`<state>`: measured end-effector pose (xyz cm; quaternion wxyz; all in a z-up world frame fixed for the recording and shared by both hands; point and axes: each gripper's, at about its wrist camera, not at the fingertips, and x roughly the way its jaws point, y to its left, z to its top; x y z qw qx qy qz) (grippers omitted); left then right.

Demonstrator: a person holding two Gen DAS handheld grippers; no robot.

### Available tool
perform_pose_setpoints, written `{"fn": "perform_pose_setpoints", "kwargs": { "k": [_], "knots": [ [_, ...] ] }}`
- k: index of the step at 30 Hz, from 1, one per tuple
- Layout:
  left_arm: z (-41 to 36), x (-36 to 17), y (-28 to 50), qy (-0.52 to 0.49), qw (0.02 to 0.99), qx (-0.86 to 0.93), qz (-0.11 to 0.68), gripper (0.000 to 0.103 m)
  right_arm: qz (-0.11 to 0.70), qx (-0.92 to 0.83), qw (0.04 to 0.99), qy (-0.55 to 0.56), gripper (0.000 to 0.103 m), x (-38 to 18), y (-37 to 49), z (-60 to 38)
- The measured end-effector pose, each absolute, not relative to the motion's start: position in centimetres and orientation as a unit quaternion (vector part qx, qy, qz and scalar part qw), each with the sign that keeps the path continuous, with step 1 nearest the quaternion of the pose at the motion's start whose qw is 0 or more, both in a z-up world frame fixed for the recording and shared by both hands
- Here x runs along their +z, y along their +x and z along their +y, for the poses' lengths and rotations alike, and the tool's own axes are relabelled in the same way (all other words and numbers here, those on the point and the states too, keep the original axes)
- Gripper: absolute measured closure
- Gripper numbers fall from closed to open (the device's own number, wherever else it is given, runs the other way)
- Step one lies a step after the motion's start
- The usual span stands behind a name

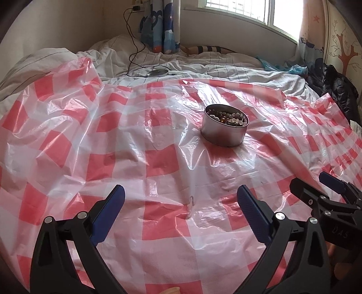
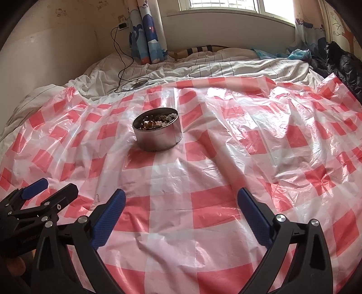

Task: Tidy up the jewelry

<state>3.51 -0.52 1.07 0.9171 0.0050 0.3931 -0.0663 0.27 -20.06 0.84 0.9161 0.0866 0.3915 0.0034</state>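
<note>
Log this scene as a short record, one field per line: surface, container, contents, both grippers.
surface: red-and-white checked plastic sheet spread over a bed
container: round metal tin, lid off, upright on the sheet
contents: mixed beads filling the tin
left gripper: open, empty, short of the tin
right gripper: open, empty, short of the tin

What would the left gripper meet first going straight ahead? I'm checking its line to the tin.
Probably the checkered plastic sheet; the left gripper points left of the round tin. Depth is unclear.

Daylight pours from the window (image 1: 239,11), blown out white; below it the plastic sheet (image 1: 158,140) glares, edges bending darkly.
</note>
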Motion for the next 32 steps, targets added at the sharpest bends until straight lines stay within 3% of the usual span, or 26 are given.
{"fn": "perform_pose_setpoints", "kwargs": {
  "k": [7, 11, 15, 20, 25, 32],
  "knots": [
    [-1.7, 0.4, 4.5, 0.039, 0.913, -0.046, 0.404, 0.008, 0.393, 0.006, 0.915, 0.094, 0.008, 0.8, 0.4, -20.3],
    [-0.1, 0.2, 5.1, -0.030, 0.905, -0.057, 0.420, 0.008, 0.394, 0.007, 0.914, 0.094, 0.008, 0.8, 0.5, -20.2],
    [1.1, 0.8, 4.1, -0.070, 0.920, -0.068, 0.380, 0.008, 0.394, 0.005, 0.914, 0.098, 0.008, 0.7, 0.5, -20.3],
    [1.0, 1.3, 3.6, -0.047, 0.931, -0.052, 0.359, 0.008, 0.390, 0.001, 0.915, 0.100, 0.008, 0.8, 0.4, -20.4],
    [1.6, -0.1, 5.1, -0.054, 0.906, -0.039, 0.417, 0.008, 0.393, -0.002, 0.914, 0.100, 0.008, 0.6, 0.5, -20.6],
    [1.7, -0.7, 5.4, -0.045, 0.901, -0.028, 0.431, 0.008, 0.397, -0.004, 0.913, 0.098, 0.008, 0.5, 0.6, -20.6]
  ]
}}
